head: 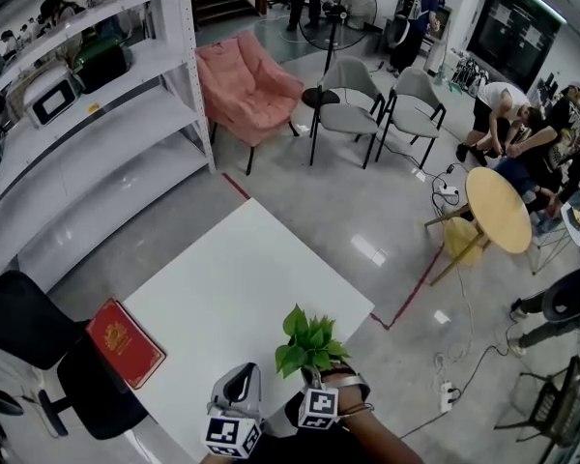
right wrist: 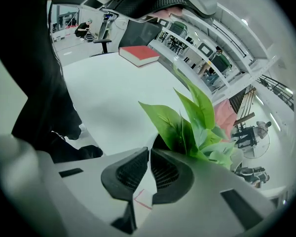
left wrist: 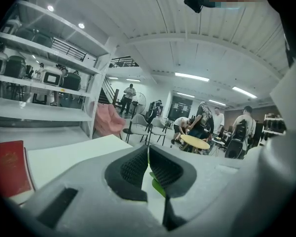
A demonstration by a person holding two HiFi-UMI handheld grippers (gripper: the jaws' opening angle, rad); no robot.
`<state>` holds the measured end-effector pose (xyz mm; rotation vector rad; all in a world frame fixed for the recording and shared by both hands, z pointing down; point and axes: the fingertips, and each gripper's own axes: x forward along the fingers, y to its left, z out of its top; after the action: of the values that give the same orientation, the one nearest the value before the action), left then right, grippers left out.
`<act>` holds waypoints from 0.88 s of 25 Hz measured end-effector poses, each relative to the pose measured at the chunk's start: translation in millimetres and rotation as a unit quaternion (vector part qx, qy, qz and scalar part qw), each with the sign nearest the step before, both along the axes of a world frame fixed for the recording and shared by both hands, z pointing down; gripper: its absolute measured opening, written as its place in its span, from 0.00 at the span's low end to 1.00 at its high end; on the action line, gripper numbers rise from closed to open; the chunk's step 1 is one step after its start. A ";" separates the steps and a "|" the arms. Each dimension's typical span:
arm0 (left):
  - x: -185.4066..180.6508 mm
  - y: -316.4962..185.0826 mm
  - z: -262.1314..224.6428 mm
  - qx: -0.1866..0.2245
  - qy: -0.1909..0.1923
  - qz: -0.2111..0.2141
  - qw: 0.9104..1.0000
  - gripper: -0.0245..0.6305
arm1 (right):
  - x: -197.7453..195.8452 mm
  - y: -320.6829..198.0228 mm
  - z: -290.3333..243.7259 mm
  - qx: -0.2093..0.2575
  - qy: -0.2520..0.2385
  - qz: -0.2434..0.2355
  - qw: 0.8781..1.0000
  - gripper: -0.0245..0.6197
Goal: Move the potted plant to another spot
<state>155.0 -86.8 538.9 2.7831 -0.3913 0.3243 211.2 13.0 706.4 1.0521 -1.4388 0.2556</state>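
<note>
The potted plant (head: 307,341) stands at the near edge of the white table (head: 242,278), its green leaves spread over the pot. My right gripper (head: 321,380) sits just behind it. In the right gripper view, the right gripper (right wrist: 149,152) is shut on the pot's white rim, with the leaves (right wrist: 192,117) rising right past the jaws. My left gripper (head: 240,375) hovers beside the plant on its left. In the left gripper view, the left gripper (left wrist: 148,149) is shut and holds nothing; a bit of green leaf (left wrist: 158,184) shows beyond its jaws.
A red book (head: 126,341) lies at the table's left corner. A black office chair (head: 39,346) stands left of the table, with white shelving (head: 87,133) behind. Further off are a pink armchair (head: 246,85), grey chairs (head: 353,104), a round yellow table (head: 498,209), people, and floor cables (head: 448,394).
</note>
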 end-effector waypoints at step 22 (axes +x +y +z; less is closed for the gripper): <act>52.7 -19.2 11.5 -0.011 -0.011 -0.022 1.000 0.07 | 124.7 -38.9 14.1 -0.004 0.005 0.014 1.000 0.08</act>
<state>207.8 -106.0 550.4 2.7470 -0.4499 0.3472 335.9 -25.9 720.4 1.0670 -1.4145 0.2760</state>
